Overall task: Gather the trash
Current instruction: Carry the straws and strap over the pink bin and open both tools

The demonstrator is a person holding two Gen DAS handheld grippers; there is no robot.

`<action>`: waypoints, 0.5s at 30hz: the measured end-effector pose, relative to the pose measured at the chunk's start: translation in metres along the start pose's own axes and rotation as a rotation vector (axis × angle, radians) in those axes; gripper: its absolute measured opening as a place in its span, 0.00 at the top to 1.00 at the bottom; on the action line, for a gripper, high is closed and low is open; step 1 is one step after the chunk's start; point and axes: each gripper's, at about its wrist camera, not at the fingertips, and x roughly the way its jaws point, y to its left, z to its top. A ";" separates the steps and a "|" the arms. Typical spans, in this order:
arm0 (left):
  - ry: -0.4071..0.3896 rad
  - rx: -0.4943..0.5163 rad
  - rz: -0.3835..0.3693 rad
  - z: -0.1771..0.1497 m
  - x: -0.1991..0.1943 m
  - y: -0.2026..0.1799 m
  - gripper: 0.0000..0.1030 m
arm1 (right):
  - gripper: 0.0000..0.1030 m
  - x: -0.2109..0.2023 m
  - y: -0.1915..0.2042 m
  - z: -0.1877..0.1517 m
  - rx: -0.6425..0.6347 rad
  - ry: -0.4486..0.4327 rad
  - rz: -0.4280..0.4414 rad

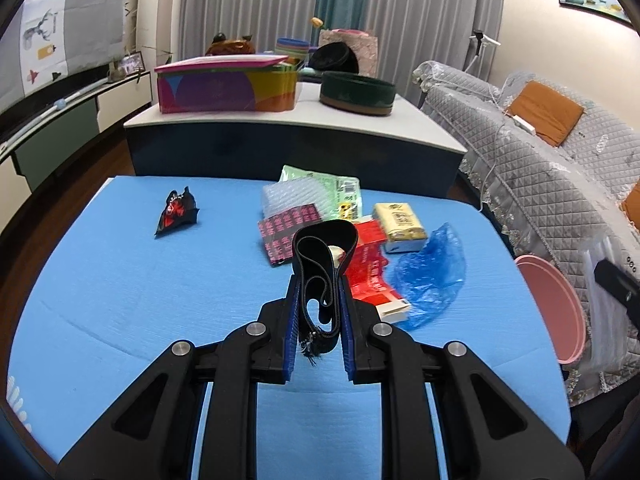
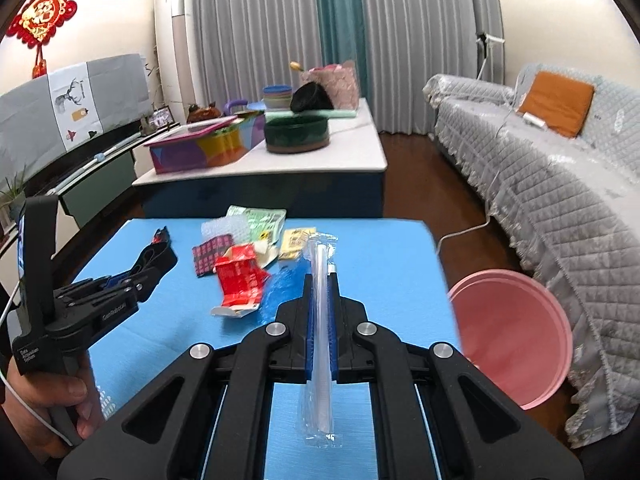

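Left wrist view: left gripper [image 1: 320, 300] clenched on a folded black strap [image 1: 324, 256], loop sticking up past the fingers [image 1: 293, 312], frayed end hanging between them, all of it held clear above the blue worktop [image 1: 120, 300]. Landmark is the red carton [image 1: 370, 276], lying flat mid-worktop. Just right of the carton: crumpled blue bag [image 1: 432, 276]. Behind the carton: yellow tissue pack [image 1: 400, 226], dark pink-print wrapper [image 1: 284, 234], bubble wrap [image 1: 288, 200], green packet [image 1: 328, 188]. Well left of the carton: black-red wrapper [image 1: 178, 210], alone. Right of the carton, off the worktop edge beside the sofa [image 1: 560, 184]: pink bin [image 1: 552, 312]. Right wrist view: right gripper [image 2: 320, 296] pinched nearly shut on a clear sleeve [image 2: 320, 360] with a straw-like tube inside, sleeve running lengthwise through the fingers [image 2: 334, 312] and sticking out both ends, held above the worktop right of the carton. A hand [image 2: 44, 408] holds the left gripper's handle, lower left.
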 end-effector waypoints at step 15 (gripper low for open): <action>-0.052 0.019 -0.057 0.005 -0.041 -0.037 0.83 | 0.94 -0.042 -0.049 0.054 -0.017 -0.073 -0.062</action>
